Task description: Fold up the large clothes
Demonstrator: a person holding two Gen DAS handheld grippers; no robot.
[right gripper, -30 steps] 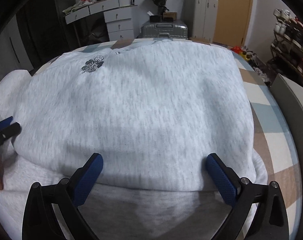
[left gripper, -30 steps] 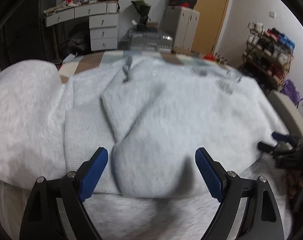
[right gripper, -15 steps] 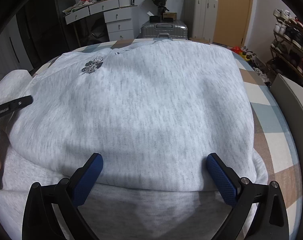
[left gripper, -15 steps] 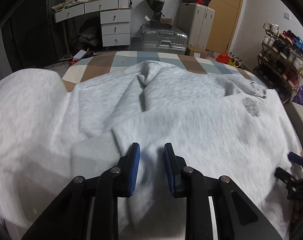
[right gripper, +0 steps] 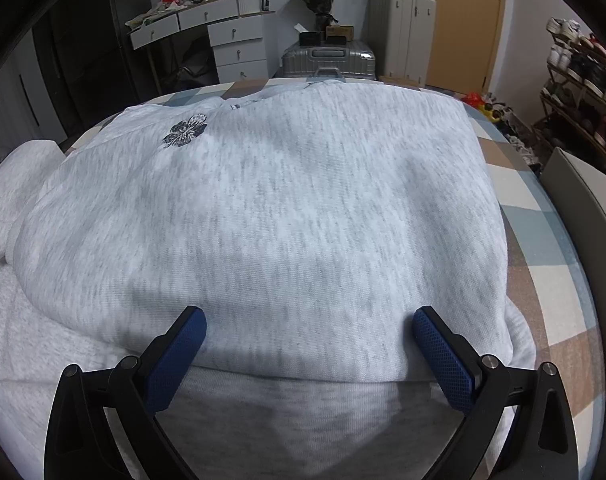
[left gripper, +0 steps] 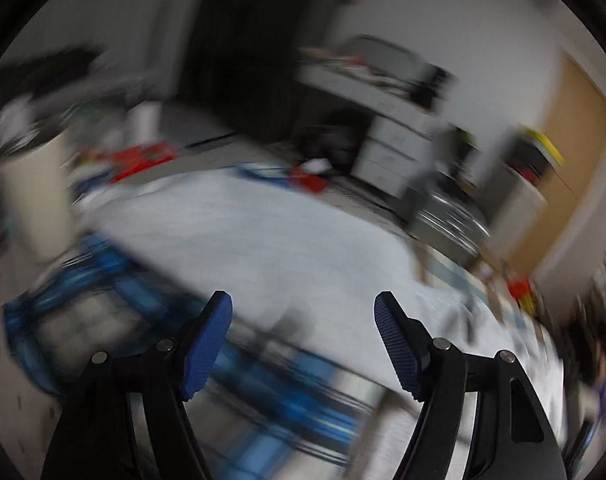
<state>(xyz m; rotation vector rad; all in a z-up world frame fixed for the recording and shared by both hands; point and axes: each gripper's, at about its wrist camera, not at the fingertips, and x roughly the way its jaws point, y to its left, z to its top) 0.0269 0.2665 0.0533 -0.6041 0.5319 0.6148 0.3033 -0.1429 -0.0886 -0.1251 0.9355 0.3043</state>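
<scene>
while spread across the checked bed (right gripper: 551, 216), grey sweatshirt (right gripper: 263, 216) with one side already folded over and flower print (right gripper: 185, 133) up. likely soft, thick, fairly heavy and limp; best pinched at the near hem or a folded edge. right gripper (right gripper: 309, 348) wide open over the near fold, nothing held. left gripper (left gripper: 303, 336) empty, jaws just reopened partway, above pale cloth (left gripper: 263, 232). left view badly smeared; blue clutter below unreadable, sleeves and far collar hidden.
</scene>
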